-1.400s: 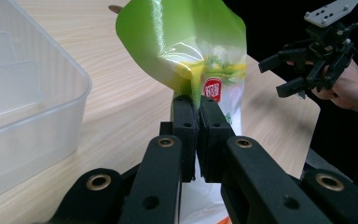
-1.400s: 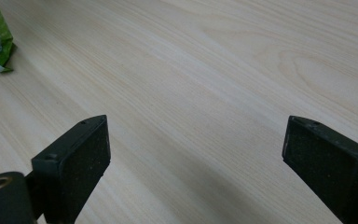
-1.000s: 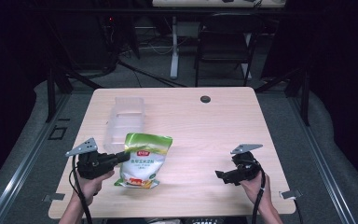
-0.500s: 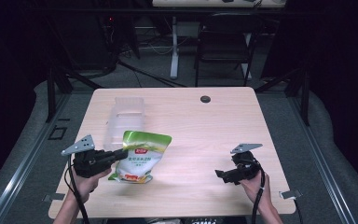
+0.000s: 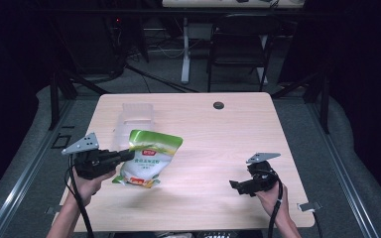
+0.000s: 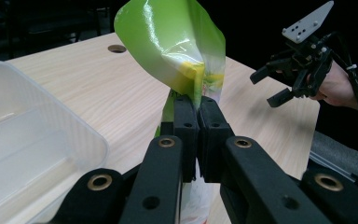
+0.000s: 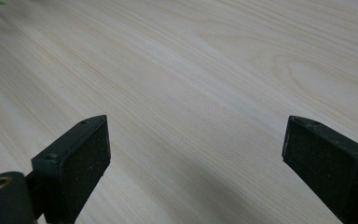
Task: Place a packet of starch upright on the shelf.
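A green and white snack bag [image 5: 149,157] hangs just above the wooden table [image 5: 203,134], pinched at its left edge by my left gripper [image 5: 127,155], which is shut on it. In the left gripper view the two pads [image 6: 186,122] clamp the bag's [image 6: 177,46] thin side seam, and the bag twists upward. My right gripper [image 5: 237,187] rests low at the table's front right, open, with bare wood between its pads [image 7: 81,158]. It also appears far off in the left gripper view as the right gripper [image 6: 272,84].
A clear plastic tub [image 5: 135,117] stands on the table just behind the bag, close at the left in the left gripper view as the tub [image 6: 32,144]. A round cable hole [image 5: 219,105] lies near the far edge. Chairs and desk legs stand beyond.
My left gripper has lifted the bag off the table; its lower end now hangs clear. The right gripper has stayed put.
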A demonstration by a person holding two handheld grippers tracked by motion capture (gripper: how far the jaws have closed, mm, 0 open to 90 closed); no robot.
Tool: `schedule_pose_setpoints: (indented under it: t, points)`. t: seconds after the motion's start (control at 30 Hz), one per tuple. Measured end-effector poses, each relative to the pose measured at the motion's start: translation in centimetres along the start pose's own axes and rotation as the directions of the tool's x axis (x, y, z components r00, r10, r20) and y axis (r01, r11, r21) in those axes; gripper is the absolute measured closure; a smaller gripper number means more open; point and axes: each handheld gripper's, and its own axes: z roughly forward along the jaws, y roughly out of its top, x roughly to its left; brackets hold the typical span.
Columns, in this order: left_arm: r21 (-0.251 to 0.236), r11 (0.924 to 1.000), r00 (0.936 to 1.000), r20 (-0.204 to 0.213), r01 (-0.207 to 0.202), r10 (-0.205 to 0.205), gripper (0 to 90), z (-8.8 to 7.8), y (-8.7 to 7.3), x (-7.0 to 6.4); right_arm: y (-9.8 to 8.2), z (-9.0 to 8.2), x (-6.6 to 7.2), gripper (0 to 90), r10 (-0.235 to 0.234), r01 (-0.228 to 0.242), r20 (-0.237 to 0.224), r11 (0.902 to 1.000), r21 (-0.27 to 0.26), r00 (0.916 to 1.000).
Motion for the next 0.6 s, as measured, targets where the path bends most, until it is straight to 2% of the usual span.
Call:
schedule_pose_setpoints:
  t: [0.6]
  points:
    - [-0.015, 0.9997, 0.9997, -0.013, -0.020, 0.020, 88.1, -0.2, 2.4, 0.5, 0.0, 0.0, 0.0, 7.2, 0.001, -0.001, 0.001, 1.0000, -0.002, 1.0000]
